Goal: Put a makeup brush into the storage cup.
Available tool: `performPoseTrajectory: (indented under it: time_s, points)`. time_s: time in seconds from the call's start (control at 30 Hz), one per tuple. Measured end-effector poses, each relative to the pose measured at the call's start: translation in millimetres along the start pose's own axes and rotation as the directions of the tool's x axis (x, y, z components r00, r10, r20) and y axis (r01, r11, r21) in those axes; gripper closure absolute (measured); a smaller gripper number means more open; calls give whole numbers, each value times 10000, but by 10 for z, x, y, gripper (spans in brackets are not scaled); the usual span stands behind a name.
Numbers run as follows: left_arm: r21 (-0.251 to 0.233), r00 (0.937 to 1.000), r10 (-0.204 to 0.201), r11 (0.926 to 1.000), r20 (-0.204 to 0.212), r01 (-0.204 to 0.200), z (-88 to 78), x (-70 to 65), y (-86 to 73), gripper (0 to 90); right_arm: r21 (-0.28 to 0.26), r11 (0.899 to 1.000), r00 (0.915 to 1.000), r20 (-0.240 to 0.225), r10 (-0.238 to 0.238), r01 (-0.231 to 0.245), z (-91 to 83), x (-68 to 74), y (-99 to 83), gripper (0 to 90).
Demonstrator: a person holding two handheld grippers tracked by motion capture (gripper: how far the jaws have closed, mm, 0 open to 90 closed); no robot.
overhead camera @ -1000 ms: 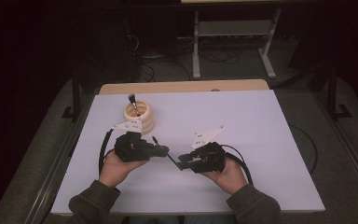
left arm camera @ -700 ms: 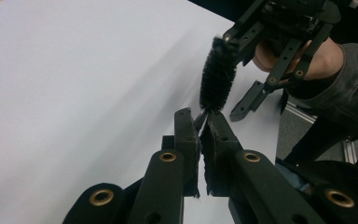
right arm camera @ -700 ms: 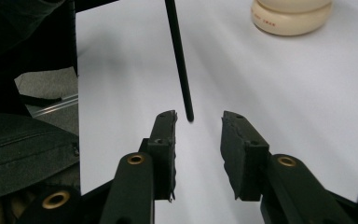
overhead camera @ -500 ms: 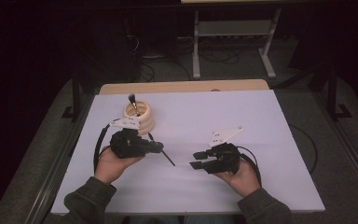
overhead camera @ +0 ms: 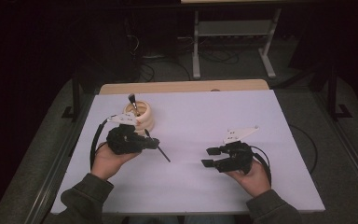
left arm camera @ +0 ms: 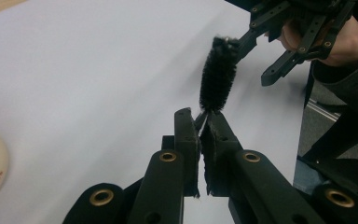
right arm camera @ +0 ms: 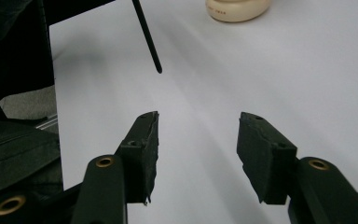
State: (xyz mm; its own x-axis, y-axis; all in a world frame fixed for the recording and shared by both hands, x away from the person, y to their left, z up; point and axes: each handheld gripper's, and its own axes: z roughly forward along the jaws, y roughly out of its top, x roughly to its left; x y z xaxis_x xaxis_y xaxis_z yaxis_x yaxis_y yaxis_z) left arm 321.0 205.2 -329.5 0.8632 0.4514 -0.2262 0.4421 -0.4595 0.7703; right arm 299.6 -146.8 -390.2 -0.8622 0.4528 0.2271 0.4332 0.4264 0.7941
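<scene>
My left gripper [overhead camera: 154, 143] [left arm camera: 200, 119] is shut on a thin black brush [overhead camera: 161, 151] [left arm camera: 218, 74]. Its bristle head stands out past the jaws in the left gripper view. The thin handle end [right arm camera: 147, 37] hangs over the white table in the right gripper view. My right gripper [overhead camera: 209, 157] [right arm camera: 196, 123] [left arm camera: 256, 63] lies to the right of the brush, apart from it. Its jaws have just been opening and nothing is between them. Behind the left gripper stands a cream round holder [overhead camera: 142, 122] [right arm camera: 235, 11] with another brush [overhead camera: 133, 100] upright in it.
The white table top [overhead camera: 223, 116] has a wooden strip [overhead camera: 182, 87] along its far edge. Behind it, on the dark floor, are a metal stand [overhead camera: 233, 32] and cables. A cable [overhead camera: 303, 144] loops at the table's right side.
The right gripper has drawn away to the right from the left gripper and its jaws have spread apart. The left gripper stays put with the brush in it.
</scene>
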Motion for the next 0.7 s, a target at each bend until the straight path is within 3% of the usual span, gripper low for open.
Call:
performPoseTrajectory:
  time_s: [0.57, 0.7]
  points:
    - [-33, 9995, -206, 9998, -242, 205, -95, 94, 18, 851, -162, 9992, 9978, 540, 385, -376, -147, -133, -112, 402]
    - [27, 9992, -73, 10000, -396, 74, -145, 102, 16, 851, -199, 9986, 9966, 645, 506, -494, -173, -160, -142, 391]
